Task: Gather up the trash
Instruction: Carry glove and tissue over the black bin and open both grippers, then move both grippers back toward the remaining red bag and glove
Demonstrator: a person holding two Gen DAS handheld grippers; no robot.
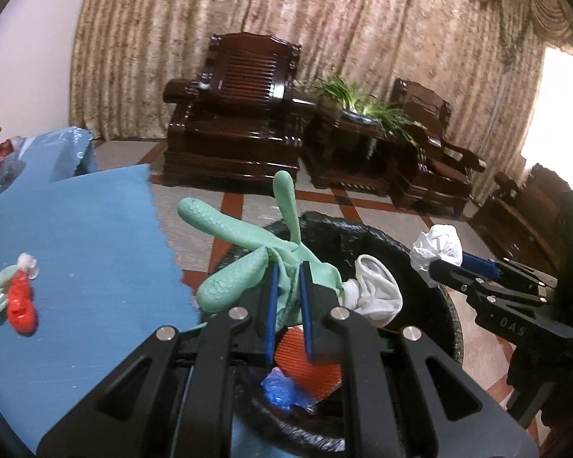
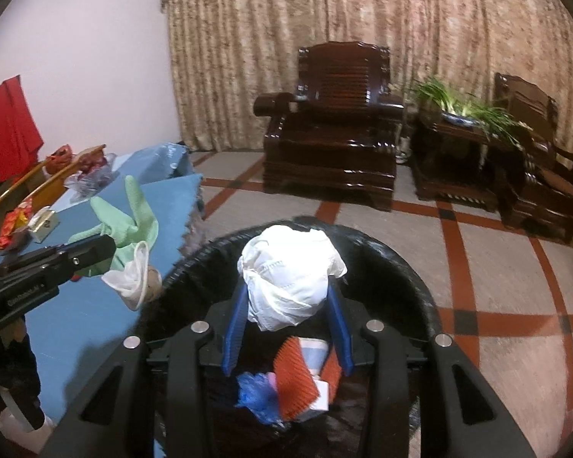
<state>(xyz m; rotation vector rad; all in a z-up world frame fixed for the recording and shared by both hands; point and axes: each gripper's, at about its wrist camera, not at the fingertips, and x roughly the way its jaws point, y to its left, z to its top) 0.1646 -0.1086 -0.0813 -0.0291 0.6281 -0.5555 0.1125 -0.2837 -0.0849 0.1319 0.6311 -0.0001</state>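
Observation:
My left gripper (image 1: 288,307) is shut on a green rubber glove (image 1: 244,248) with a white cuff (image 1: 374,290) and holds it over the near rim of a black-lined trash bin (image 1: 420,252). My right gripper (image 2: 288,328) is shut on a crumpled white paper wad (image 2: 290,278) and holds it above the bin (image 2: 412,290). In the left wrist view the right gripper (image 1: 439,263) with the wad (image 1: 437,248) is to the right. In the right wrist view the left gripper (image 2: 107,252) with the glove (image 2: 130,221) is to the left. The bin holds an orange ribbed piece (image 2: 298,378) and blue plastic (image 2: 256,393).
A blue-clothed table (image 1: 76,267) stands left of the bin, with a red and green item (image 1: 17,297) on it. Boxes and bags (image 2: 42,206) lie at its far end. Dark wooden armchairs (image 1: 233,114) and a plant (image 1: 347,95) stand across the tiled floor.

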